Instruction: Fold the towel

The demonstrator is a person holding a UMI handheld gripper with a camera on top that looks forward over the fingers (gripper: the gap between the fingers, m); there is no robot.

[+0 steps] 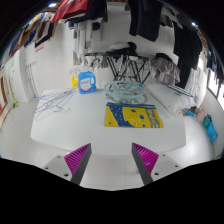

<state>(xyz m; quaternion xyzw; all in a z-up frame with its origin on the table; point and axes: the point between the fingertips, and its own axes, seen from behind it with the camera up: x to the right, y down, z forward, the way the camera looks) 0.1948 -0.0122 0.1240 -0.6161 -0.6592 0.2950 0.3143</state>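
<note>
A yellow towel [133,116] with a blue pattern lies flat on the white table [70,130], well beyond my fingers and a little to the right. My gripper [112,160] is open above the near part of the table. Its two magenta pads [77,159] stand wide apart with only bare table surface between them. Nothing is held.
Beyond the towel lie a clear plastic item [125,91] and a blue and white box [86,80]. A clear hanger-like object [55,98] rests at the left. A colourful object [208,125] sits at the table's right edge. Chairs and a dark frame stand behind the table.
</note>
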